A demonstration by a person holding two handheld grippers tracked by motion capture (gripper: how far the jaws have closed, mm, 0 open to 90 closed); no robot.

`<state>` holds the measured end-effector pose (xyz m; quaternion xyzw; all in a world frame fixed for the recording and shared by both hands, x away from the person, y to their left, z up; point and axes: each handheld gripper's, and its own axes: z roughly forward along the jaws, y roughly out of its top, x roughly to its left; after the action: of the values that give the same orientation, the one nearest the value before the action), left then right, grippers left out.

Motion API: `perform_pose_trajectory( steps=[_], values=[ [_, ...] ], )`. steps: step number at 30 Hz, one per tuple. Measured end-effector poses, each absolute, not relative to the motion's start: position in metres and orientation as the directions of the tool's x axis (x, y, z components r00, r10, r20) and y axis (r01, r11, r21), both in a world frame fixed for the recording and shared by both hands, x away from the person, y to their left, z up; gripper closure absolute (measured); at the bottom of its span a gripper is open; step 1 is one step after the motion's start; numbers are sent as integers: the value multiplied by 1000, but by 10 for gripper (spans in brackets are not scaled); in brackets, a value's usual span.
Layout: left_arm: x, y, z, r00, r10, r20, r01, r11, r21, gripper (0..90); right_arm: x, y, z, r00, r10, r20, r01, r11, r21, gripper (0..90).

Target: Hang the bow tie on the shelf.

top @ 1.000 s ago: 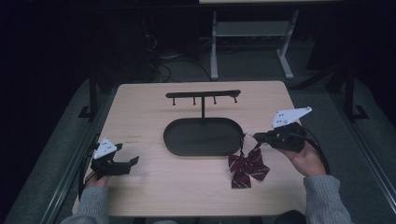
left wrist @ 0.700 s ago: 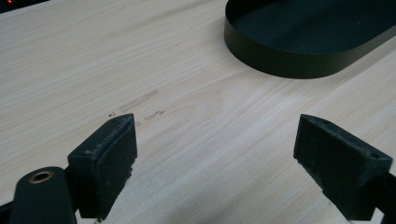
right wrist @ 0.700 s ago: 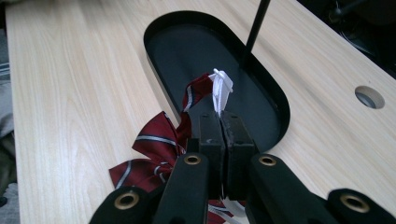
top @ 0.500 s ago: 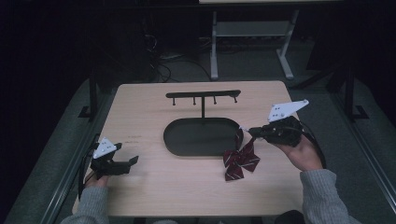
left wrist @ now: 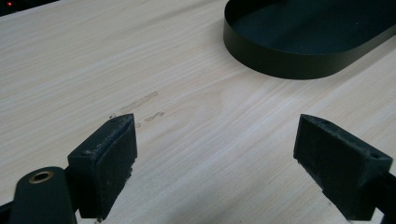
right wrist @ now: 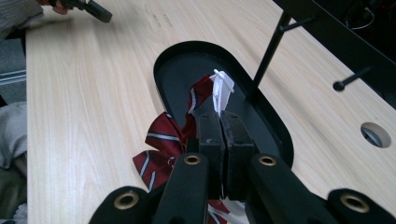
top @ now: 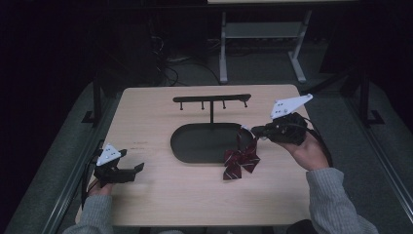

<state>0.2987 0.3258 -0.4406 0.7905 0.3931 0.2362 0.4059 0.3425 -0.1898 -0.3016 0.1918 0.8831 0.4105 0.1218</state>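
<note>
One table [top: 160,200] is carrying a black tray [top: 195,146] with a hook rack [top: 212,99]. The right gripper [top: 253,131] is pinching a red bow tie [top: 241,161], dangling it at the tray's edge. The left gripper [top: 139,168] is resting, jaws spread.

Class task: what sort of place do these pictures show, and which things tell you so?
Probably a lab or workshop set up for recording: a pale wooden table with a black hook stand on an oval tray, hand-held right gripper, and tangled cables on the dark floor.
</note>
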Motion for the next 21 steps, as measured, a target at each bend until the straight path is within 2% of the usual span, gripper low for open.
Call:
perform_pose_trajectory(
  steps=[21],
  values=[
    [299,326,-440,580,813,55,430,-362,827,130,361,-166,-276,-910,411,-60,223,606,764,878]
  ],
)
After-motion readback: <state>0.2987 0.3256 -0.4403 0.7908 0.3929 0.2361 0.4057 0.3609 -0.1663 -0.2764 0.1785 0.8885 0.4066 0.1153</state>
